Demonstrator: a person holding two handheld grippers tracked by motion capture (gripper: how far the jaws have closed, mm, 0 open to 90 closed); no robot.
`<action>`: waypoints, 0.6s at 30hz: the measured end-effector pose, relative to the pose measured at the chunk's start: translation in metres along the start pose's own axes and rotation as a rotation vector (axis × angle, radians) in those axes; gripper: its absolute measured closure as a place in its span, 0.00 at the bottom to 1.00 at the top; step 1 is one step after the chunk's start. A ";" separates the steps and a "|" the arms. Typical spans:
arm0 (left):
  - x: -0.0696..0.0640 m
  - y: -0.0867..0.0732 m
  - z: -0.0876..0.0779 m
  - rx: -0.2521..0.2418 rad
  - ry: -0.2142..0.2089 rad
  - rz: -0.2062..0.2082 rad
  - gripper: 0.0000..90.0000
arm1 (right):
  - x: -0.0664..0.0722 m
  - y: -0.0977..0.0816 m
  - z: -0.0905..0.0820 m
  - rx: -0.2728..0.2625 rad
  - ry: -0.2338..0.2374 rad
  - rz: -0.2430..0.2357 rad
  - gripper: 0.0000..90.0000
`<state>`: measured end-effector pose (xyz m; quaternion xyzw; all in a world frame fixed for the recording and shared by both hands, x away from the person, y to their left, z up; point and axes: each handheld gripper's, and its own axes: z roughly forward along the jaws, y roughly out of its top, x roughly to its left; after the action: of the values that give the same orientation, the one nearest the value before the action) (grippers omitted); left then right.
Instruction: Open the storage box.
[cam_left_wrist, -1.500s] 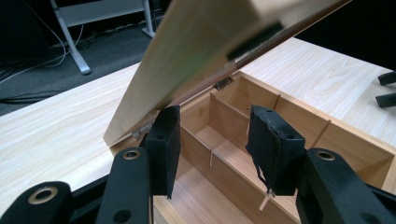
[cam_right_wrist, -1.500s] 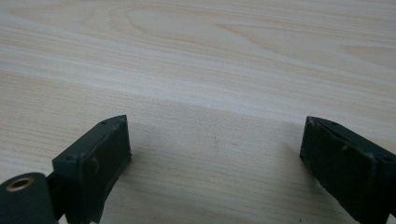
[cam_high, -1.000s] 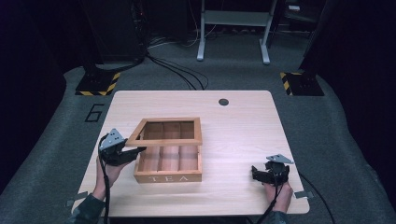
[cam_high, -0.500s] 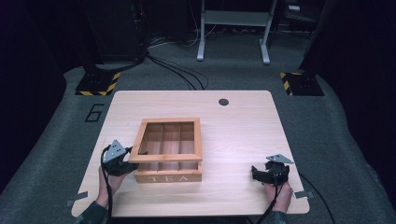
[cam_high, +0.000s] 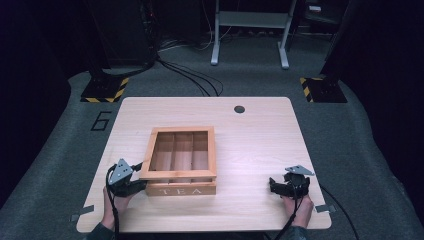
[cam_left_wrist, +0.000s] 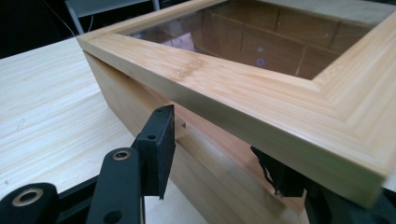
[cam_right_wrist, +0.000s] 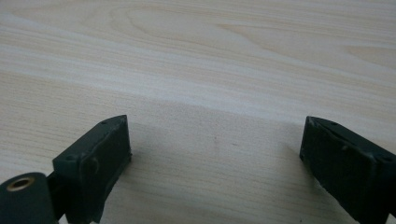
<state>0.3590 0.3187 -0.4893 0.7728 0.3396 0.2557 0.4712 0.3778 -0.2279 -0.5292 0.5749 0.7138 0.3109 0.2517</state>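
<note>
A wooden box marked TEA (cam_high: 182, 190) stands on the table (cam_high: 260, 145), its glass-paned lid (cam_high: 177, 175) lying low over the base. Dividers show through the glass (cam_left_wrist: 261, 42). My left gripper (cam_high: 140, 186) is at the box's front left corner. In the left gripper view it (cam_left_wrist: 219, 158) is open, its jaws standing against the box's side just below the lid's edge (cam_left_wrist: 261, 107), one next to a small wooden tab (cam_left_wrist: 180, 123). My right gripper (cam_high: 274, 185) rests near the table's front right, open (cam_right_wrist: 217, 140) over bare wood.
A round cable hole (cam_high: 239, 109) sits near the table's far edge. Beyond the table, cables (cam_high: 190, 75), a grey stand (cam_high: 250, 30) and two yellow-black striped bases (cam_high: 105, 90) are on the floor. Bare tabletop lies between the box and my right gripper.
The lid's front edge has come down from a raised tilt onto the box. My left gripper moved with it toward the near edge. The right gripper stayed put.
</note>
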 end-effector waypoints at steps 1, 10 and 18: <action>-0.001 -0.001 -0.001 0.004 0.002 0.001 0.54 | 0.000 0.000 0.000 0.000 0.000 0.000 0.09; -0.003 -0.005 -0.012 0.007 -0.004 0.008 0.52 | 0.000 0.000 0.000 0.000 0.000 0.000 0.09; 0.001 -0.006 -0.026 0.001 -0.007 0.001 0.43 | 0.000 0.000 0.000 0.000 0.000 0.000 0.09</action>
<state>0.3394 0.3358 -0.4835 0.7743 0.3376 0.2529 0.4718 0.3778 -0.2278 -0.5292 0.5747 0.7139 0.3109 0.2519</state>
